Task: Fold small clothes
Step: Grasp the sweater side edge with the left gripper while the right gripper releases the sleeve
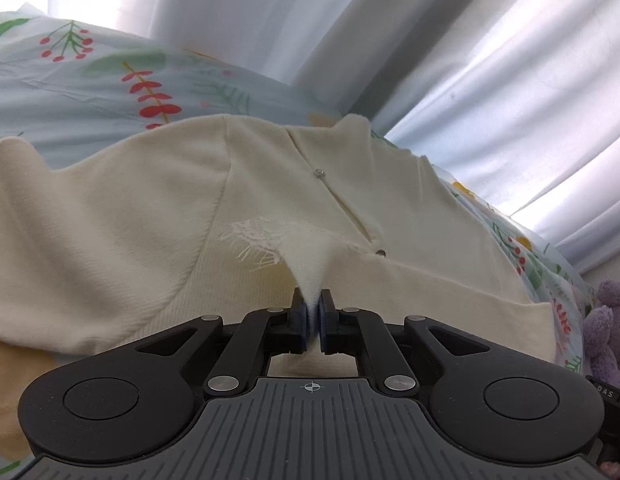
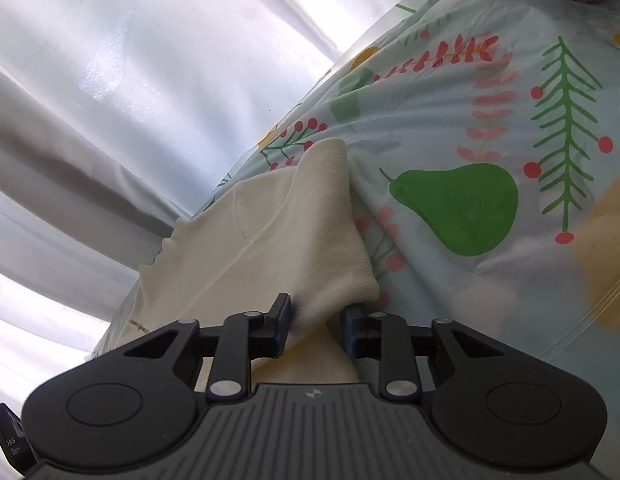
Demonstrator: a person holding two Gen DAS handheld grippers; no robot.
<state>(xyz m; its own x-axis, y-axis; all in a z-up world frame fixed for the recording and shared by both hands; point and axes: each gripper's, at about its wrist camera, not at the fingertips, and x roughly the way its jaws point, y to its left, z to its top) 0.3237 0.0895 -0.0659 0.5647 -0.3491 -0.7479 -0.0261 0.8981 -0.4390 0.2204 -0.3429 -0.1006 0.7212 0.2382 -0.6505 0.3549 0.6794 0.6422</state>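
left tongs (image 1: 313,310): clenched on a pinch of my cream top, the cloth pulled up into a peak between the blue pads.
cream top (image 1: 150,216): spread across the floral sheet in the left view, ribbed hem towards me, sleeve running out to 9 o'clock, two small snaps along the placket at 1 o'clock of the pinch.
floral sheet (image 1: 90,84): under the top, pale blue with red berries and green sprigs.
purple plush (image 1: 606,320): at 3 o'clock, on the sheet's edge.
right tongs (image 2: 316,320): parted, a ribbed cuff of the top lying between my fingers; grip not closed.
curtain (image 2: 110,100): white, at 10 o'clock.
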